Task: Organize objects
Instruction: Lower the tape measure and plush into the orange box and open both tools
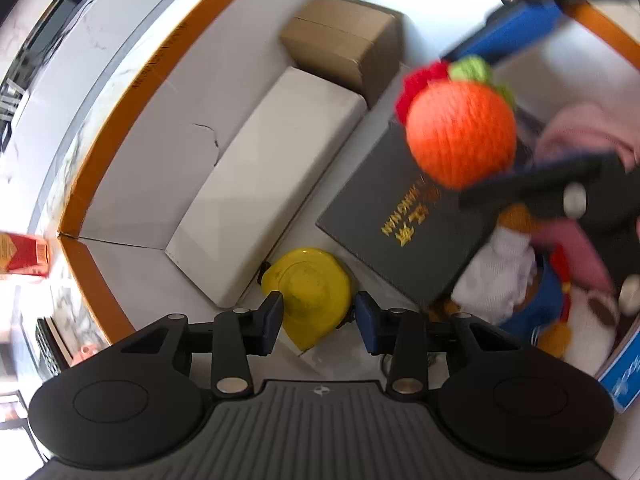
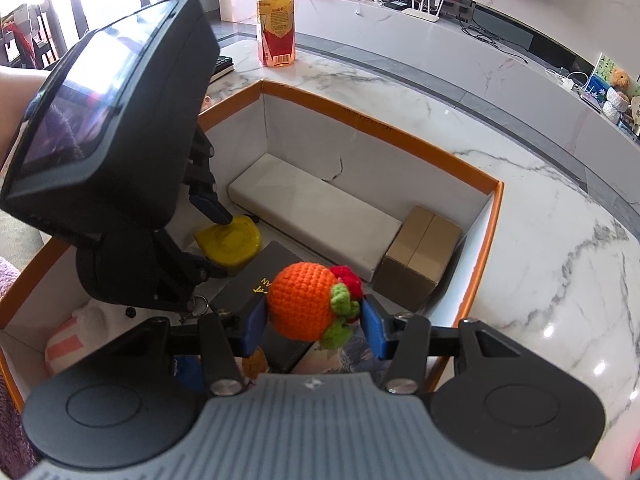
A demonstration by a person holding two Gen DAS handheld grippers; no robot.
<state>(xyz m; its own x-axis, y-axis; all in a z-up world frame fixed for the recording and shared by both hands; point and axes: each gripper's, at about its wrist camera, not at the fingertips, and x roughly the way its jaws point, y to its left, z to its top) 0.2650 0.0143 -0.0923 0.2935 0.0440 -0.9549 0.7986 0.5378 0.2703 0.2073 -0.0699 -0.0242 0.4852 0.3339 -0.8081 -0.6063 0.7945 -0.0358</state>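
Right gripper (image 2: 314, 326) pinching crochet orange (image 2: 302, 306) mid-body: soft, light, squashy. Left gripper (image 1: 319, 322) spread, straddling yellow dish (image 1: 310, 290).

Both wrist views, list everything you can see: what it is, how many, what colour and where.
Storage box: one, orange rim, white inside, on the marble top.
Flat pad: one, white, on the box floor along the far wall.
Cardboard carton: one, brown, far right corner of the box.
Black case: one, gold lettering, mid box.
Yellow dish: one, beside the black case.
Crocheted fruit: one, orange with green and red trim, held above the box.
Plush toys: a jumble, white, blue and pink; number unclear.
Drink bottle: one, amber, red label, on the marble top.
Left gripper: black, blue pads, around the yellow dish.
Right gripper: black, blue pads, holding the fruit.
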